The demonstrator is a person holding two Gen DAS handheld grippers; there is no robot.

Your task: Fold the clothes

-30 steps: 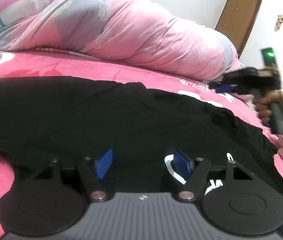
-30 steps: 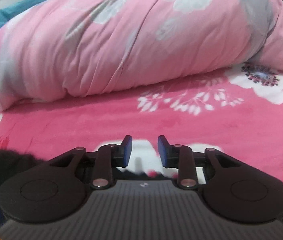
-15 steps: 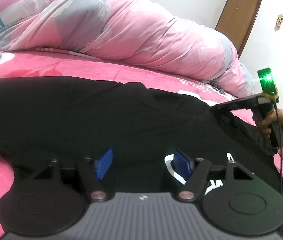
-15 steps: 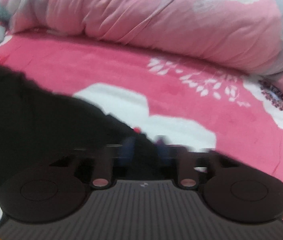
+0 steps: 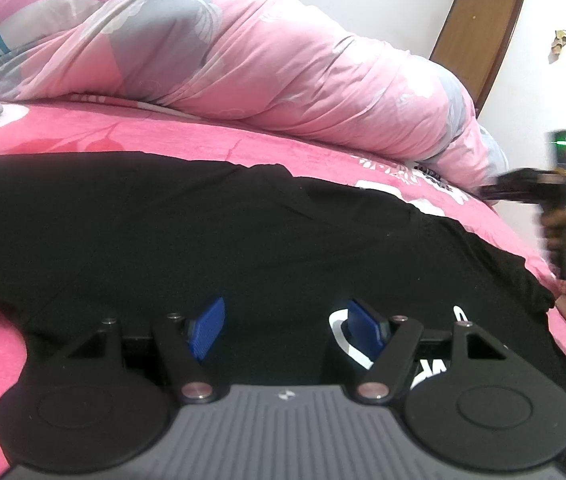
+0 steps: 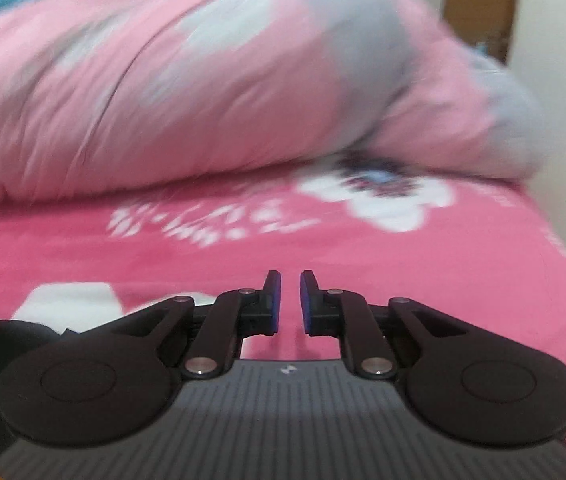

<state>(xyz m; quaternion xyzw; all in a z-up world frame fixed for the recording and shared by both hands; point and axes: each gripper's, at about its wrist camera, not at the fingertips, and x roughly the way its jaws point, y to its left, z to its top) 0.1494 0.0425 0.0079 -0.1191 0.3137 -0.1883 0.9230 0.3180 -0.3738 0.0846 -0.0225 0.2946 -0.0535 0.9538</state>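
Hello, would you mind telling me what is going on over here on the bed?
A person is folding clothes with a handheld gripper in each hand. A black shirt lies spread flat on the pink bedsheet, with a rolled duvet behind it. The left gripper is open low over the shirt's near edge, holding nothing. The right gripper is off the shirt, over bare sheet, jaws almost closed and empty; its view is blurred. No fold has been made yet.

Left gripper point(image 5: 285, 330) jaws wide apart; right gripper point(image 6: 290, 302) jaws seemingly nearly together, blurred.
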